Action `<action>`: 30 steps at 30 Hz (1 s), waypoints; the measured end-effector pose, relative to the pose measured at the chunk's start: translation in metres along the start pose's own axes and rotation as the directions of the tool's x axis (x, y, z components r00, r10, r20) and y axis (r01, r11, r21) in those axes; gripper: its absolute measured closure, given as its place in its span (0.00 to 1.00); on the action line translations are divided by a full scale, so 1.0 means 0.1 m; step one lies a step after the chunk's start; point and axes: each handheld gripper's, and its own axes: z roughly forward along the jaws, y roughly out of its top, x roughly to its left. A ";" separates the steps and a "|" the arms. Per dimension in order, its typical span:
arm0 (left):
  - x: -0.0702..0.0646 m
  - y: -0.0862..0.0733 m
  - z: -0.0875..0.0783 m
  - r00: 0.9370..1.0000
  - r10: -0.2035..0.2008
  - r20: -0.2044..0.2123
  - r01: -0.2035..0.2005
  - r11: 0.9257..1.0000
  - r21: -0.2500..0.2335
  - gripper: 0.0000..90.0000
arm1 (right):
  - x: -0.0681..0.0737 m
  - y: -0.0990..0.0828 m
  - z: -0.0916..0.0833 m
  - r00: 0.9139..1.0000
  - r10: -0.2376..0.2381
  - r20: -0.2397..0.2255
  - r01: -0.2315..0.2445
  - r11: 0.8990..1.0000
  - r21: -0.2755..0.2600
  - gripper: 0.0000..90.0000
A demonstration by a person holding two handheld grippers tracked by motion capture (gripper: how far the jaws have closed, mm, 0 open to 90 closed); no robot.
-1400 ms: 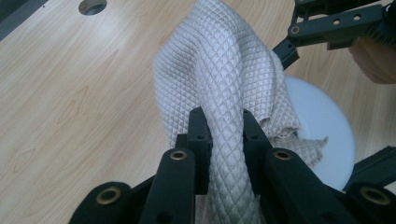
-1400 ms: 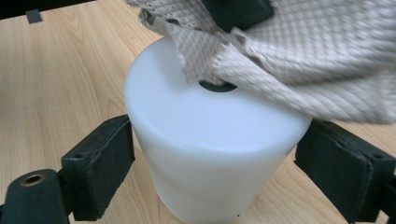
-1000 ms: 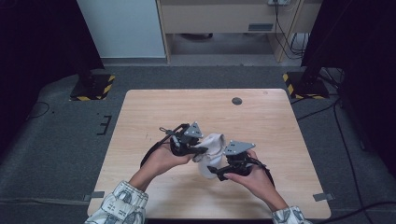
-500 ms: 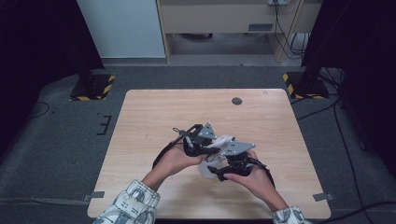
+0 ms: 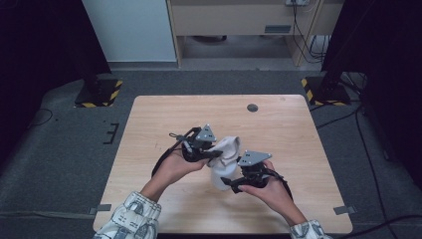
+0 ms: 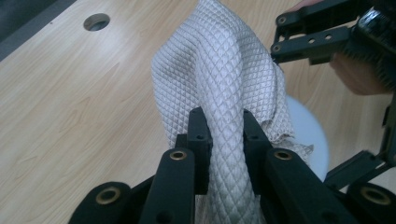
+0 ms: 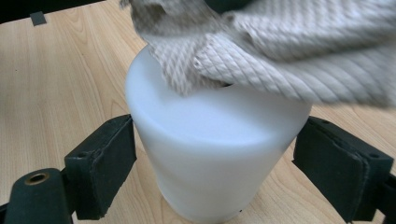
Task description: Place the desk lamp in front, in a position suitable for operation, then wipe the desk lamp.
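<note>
The pale wooden surface (image 5: 164, 119), with a round hole (image 5: 252, 107) near its far edge, stands on grey carpet (image 5: 59, 149) before a white panel (image 5: 130, 30) and a beige cabinet (image 5: 234, 20), with yellow-and-black striped stand feet (image 5: 97, 94) at either side. Near the surface's front middle, the left gripper (image 6: 223, 140) is clamped on a cream quilted cloth (image 6: 224, 79). The cloth drapes over a white cup (image 7: 212, 154), which the right gripper (image 7: 215, 158) holds between its jaws.

You have a white cup (image 7: 215, 154), smooth, tapered, held off the wood table (image 5: 159, 124). A beige quilted cloth (image 6: 224, 88), diamond weave, bunched, drapes over the cup's rim and rises above it, partly into its mouth.
</note>
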 end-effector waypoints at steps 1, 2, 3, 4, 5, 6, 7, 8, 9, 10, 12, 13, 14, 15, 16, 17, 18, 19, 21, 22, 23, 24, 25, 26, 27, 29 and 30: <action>0.02 -0.03 -0.01 1.000 -0.008 -0.005 0.008 1.000 0.000 0.87 | 0.00 0.00 0.00 1.000 0.001 0.000 -0.001 1.000 0.000 0.15; 0.05 -0.05 -0.03 1.000 -0.005 -0.011 0.005 1.000 0.007 0.87 | 0.00 0.00 0.00 1.000 0.002 0.000 -0.002 1.000 0.000 0.15; 0.06 -0.07 -0.04 1.000 -0.007 -0.013 0.007 1.000 0.010 0.87 | 0.00 0.00 0.00 1.000 0.001 -0.001 -0.001 1.000 0.000 0.15; 0.08 -0.10 -0.05 1.000 -0.022 -0.015 0.022 1.000 0.005 0.87 | 0.00 0.00 0.00 1.000 0.001 -0.001 -0.001 1.000 0.000 0.15; 0.09 -0.12 -0.06 1.000 -0.025 -0.018 0.025 1.000 0.006 0.87 | 0.00 0.00 0.00 1.000 0.001 0.000 -0.001 1.000 0.000 0.15; 0.10 -0.15 -0.07 0.999 -0.028 -0.021 0.029 1.000 0.008 0.87 | 0.00 0.00 0.00 1.000 0.002 0.001 -0.002 1.000 0.000 0.15; 0.10 -0.19 -0.08 0.999 -0.033 -0.023 0.034 0.999 0.012 0.87 | 0.00 0.00 0.00 1.000 0.002 0.001 -0.002 1.000 0.001 0.15; 0.10 -0.21 -0.09 0.999 -0.033 -0.023 0.034 0.999 0.012 0.87 | 0.00 0.00 0.00 1.000 0.002 0.001 -0.002 1.000 0.000 0.15; 0.09 -0.24 -0.10 0.999 -0.036 -0.024 0.036 0.999 0.011 0.87 | 0.00 0.00 0.00 1.000 0.002 0.002 -0.002 1.000 0.000 0.15; 0.09 -0.27 -0.11 0.999 -0.033 -0.024 0.033 0.999 0.014 0.87 | 0.00 0.00 0.00 1.000 0.002 0.002 -0.002 1.000 0.000 0.15; 0.08 -0.33 -0.14 0.998 -0.053 -0.029 0.052 0.999 -0.007 0.87 | 0.00 0.00 0.00 1.000 0.001 0.000 -0.001 1.000 0.001 0.15; 0.07 -0.36 -0.15 0.998 -0.059 -0.032 0.058 0.998 -0.013 0.87 | 0.00 0.00 0.00 1.000 0.001 0.001 -0.001 1.000 0.001 0.15; 0.07 -0.40 -0.17 0.998 -0.061 -0.035 0.061 0.998 -0.017 0.87 | 0.00 0.00 0.00 1.000 0.001 0.001 -0.001 1.000 0.001 0.15; 0.07 -0.43 -0.18 0.997 -0.067 -0.036 0.066 0.998 -0.023 0.87 | 0.00 0.00 0.00 1.000 0.001 0.001 -0.001 1.000 0.001 0.15; 0.07 -0.46 -0.19 0.997 -0.074 -0.035 0.073 0.997 -0.028 0.87 | 0.00 0.00 0.00 1.000 0.001 0.001 -0.001 1.000 0.001 0.15; 0.07 -0.49 -0.20 0.996 -0.077 -0.037 0.076 0.997 -0.030 0.87 | 0.00 0.00 0.00 1.000 0.002 0.002 -0.002 1.000 0.001 0.15; 0.07 -0.52 -0.21 0.996 -0.081 -0.034 0.080 0.996 -0.035 0.87 | 0.01 0.00 0.00 1.000 0.001 0.002 -0.001 1.000 0.001 0.15; 0.06 -0.55 -0.22 0.996 -0.087 -0.033 0.086 0.995 -0.041 0.87 | 0.01 0.00 0.00 1.000 0.003 0.003 -0.003 1.000 0.000 0.15; 0.04 -0.60 -0.22 0.995 -0.092 -0.024 0.091 0.995 -0.048 0.87 | 0.01 0.00 0.01 1.000 0.006 0.005 -0.006 1.000 -0.001 0.15; 0.03 -0.62 -0.21 0.995 -0.094 -0.020 0.093 0.995 -0.048 0.87 | 0.01 0.00 0.01 1.000 0.006 0.005 -0.006 1.000 -0.002 0.15; 0.02 -0.65 -0.20 0.995 -0.093 -0.019 0.093 0.995 -0.043 0.87 | 0.01 0.00 0.01 1.000 0.006 0.004 -0.006 1.000 -0.001 0.15; 0.02 -0.67 -0.18 0.995 -0.095 -0.015 0.094 0.995 -0.038 0.87 | 0.01 0.00 0.01 1.000 0.006 0.004 -0.006 1.000 -0.001 0.15; 0.02 -0.73 -0.13 0.995 -0.101 -0.007 0.101 0.994 -0.031 0.87 | 0.01 0.00 0.02 1.000 0.005 0.005 -0.005 1.000 -0.001 0.15; 0.02 -0.73 -0.13 0.995 -0.101 -0.007 0.101 0.994 -0.031 0.87 | 0.01 0.00 0.02 1.000 0.005 0.005 -0.005 1.000 -0.001 0.15; 0.03 -0.76 -0.09 0.994 -0.108 -0.003 0.108 0.994 -0.025 0.87 | 0.01 0.00 0.03 1.000 0.006 0.005 -0.006 1.000 0.001 0.15; 0.05 -0.81 -0.02 0.994 -0.107 0.004 0.107 0.994 -0.001 0.87 | 0.01 0.00 0.03 1.000 0.006 0.005 -0.006 1.000 0.002 0.15; 0.06 -0.84 0.02 0.994 -0.111 0.008 0.111 0.994 0.007 0.87 | 0.01 0.00 0.03 1.000 0.007 0.005 -0.007 1.000 0.004 0.14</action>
